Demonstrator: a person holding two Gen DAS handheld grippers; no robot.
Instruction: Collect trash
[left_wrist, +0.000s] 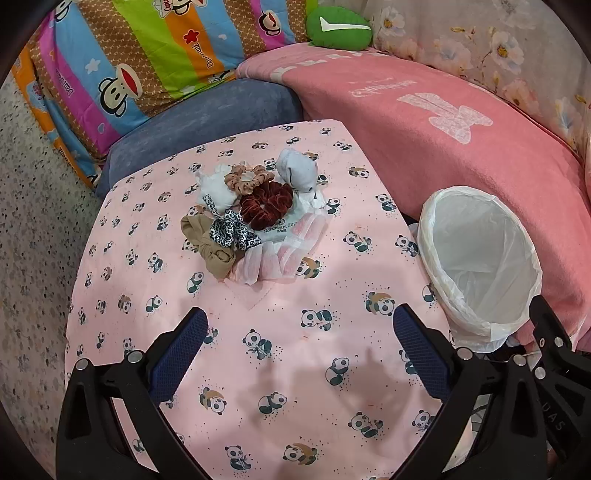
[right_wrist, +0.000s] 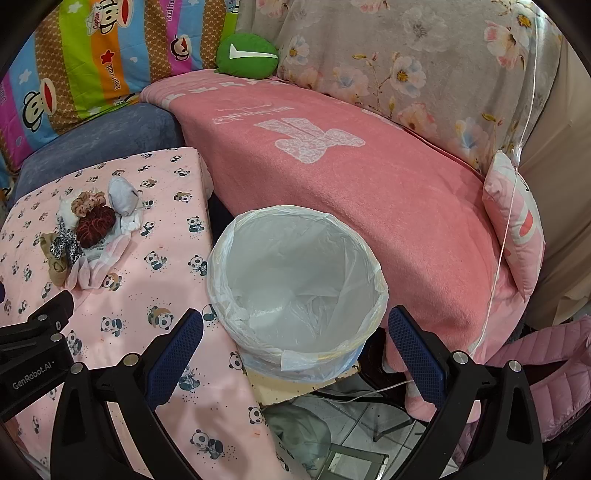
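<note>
Far left in the left wrist view, at about ten o'clock, a striped cartoon-monkey quilt leans behind a blue cushion. The panda-print cloth covers the table in the middle of that view. On it, toward twelve o'clock from the left gripper, sits the pile of things: a tan fabric band at the pile's eight o'clock edge, a leopard-print scrunchie touching it, a white crumpled piece at ten o'clock, a peach scrunchie at the top, a dark red velvet scrunchie in the centre, a pale grey crumpled mask at one o'clock, and clear printed plastic wrappers spread beneath toward five o'clock. The left gripper hangs above bare cloth with its blue pads wide apart, released and holding nothing, well short of the pile. At three o'clock from the pile, just beside the table's edge, stands the bin lined with a white plastic bag; only the crumpled liner shows inside it. The right gripper is likewise spread open and empty, poised over the bin's near rim, the bin lying between its fingers in the right wrist view. Behind the bin a pink blanket drapes the sofa, with a green cushion at twelve o'clock and a floral cover at one o'clock.
</note>
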